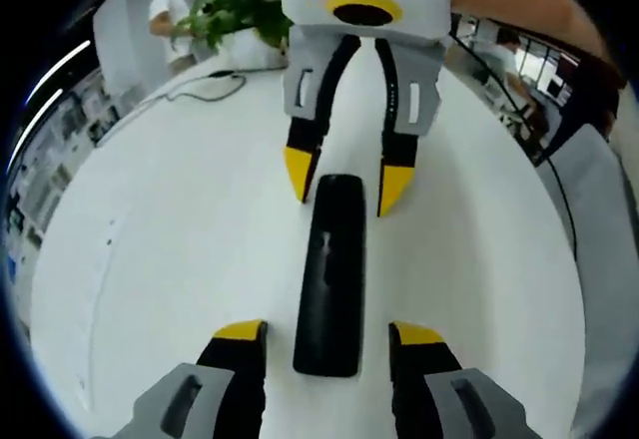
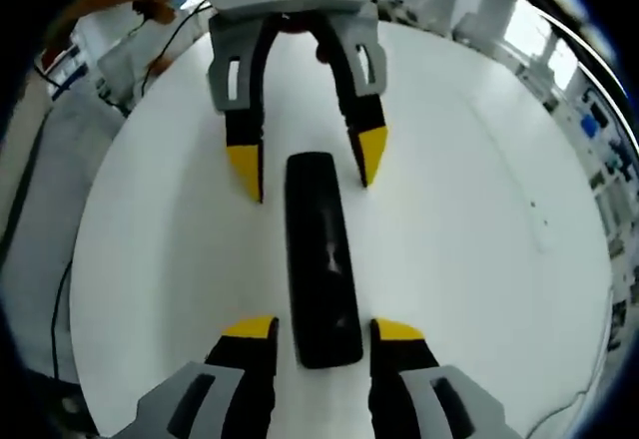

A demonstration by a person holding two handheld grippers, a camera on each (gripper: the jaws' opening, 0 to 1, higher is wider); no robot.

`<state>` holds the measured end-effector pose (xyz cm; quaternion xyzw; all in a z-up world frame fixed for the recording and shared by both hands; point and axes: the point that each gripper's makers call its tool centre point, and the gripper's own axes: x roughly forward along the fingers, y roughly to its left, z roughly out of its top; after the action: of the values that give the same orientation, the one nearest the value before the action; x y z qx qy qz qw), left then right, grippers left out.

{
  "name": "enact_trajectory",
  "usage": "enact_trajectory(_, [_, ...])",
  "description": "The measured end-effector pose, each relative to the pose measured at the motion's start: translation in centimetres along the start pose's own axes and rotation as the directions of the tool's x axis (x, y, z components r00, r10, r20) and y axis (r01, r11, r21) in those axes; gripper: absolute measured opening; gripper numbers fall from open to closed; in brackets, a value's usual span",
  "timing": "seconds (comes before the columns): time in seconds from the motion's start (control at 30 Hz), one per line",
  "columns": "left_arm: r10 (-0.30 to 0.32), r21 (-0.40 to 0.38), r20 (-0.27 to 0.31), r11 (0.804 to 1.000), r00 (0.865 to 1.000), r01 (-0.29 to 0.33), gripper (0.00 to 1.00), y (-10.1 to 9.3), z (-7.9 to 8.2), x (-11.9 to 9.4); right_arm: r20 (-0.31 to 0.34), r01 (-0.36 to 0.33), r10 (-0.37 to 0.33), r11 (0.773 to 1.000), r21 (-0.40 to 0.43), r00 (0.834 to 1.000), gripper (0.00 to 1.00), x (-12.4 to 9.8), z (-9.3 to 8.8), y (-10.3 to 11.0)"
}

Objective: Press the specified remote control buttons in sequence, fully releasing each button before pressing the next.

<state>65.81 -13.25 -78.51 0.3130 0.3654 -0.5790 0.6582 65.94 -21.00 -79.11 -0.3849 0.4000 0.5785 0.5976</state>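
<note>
We see both tongs, left (image 1: 327,331) and right (image 2: 324,327), spread apart astride the black remote (image 1: 329,274) mid-table (image 1: 160,259).

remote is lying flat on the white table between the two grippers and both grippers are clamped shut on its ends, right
Not quite. The remote does lie flat on the white table between them, but both the left gripper and right gripper are open, jaws apart on either side of its ends, as both gripper views show.

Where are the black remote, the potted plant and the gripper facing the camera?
black remote (image 1: 329,279), left gripper view, middle of its top face.
potted plant (image 1: 243,7), left gripper view, its green leaves at the table's far edge.
right gripper (image 1: 344,188), left gripper view, midway between its yellow fingertips.
</note>
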Motion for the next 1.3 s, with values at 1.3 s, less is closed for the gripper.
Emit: enact_trajectory(1.3, [0.015,0.039,-0.051,0.999,0.999,-0.013,0.24,-0.09,0.14,-0.66,-0.016,0.018,-0.019,0.999,-0.038,1.0,0.21,-0.43,0.56,0.83])
